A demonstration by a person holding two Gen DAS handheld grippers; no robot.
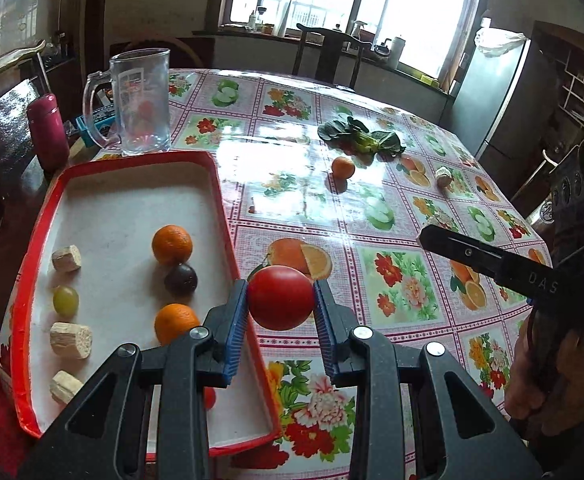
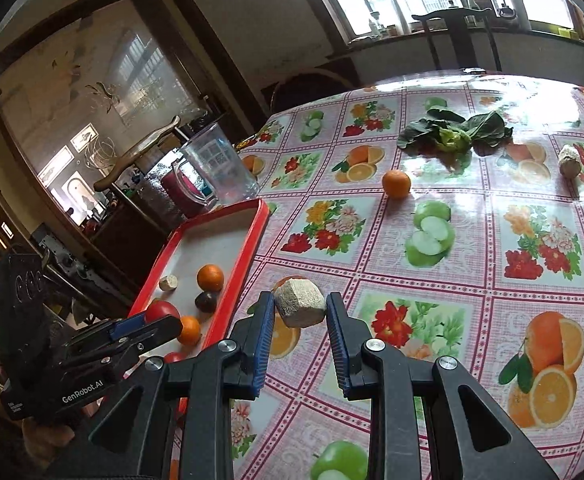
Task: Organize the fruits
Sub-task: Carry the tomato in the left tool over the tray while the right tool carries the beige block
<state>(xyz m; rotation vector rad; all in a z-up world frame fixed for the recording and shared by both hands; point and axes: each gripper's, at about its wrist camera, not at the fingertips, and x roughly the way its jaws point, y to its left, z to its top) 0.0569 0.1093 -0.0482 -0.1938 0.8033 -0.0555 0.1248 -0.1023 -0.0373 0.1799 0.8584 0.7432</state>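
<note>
Left claw [image 1: 280, 300] grips a red tomato [image 1: 280, 297] over the red tray's [image 1: 228, 216] edge. Right claw [image 2: 300, 309] clamps a pale cut chunk [image 2: 300, 307] above the tabletop [image 2: 472, 208].

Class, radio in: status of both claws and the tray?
Left claw shut on tomato. Right claw shut on pale chunk. Red tray alongside, path clear.

tomato [image 1: 280, 298] red | tray [image 1: 228, 216] red rim, white floor | tablecloth [image 1: 372, 208] fruit-and-flower squares

We see a shiny plastic tablecloth [image 1: 372, 208], a clear glass mug [image 1: 142, 100] at ten o'clock, and a smooth, glossy tomato [image 1: 281, 297].
</note>
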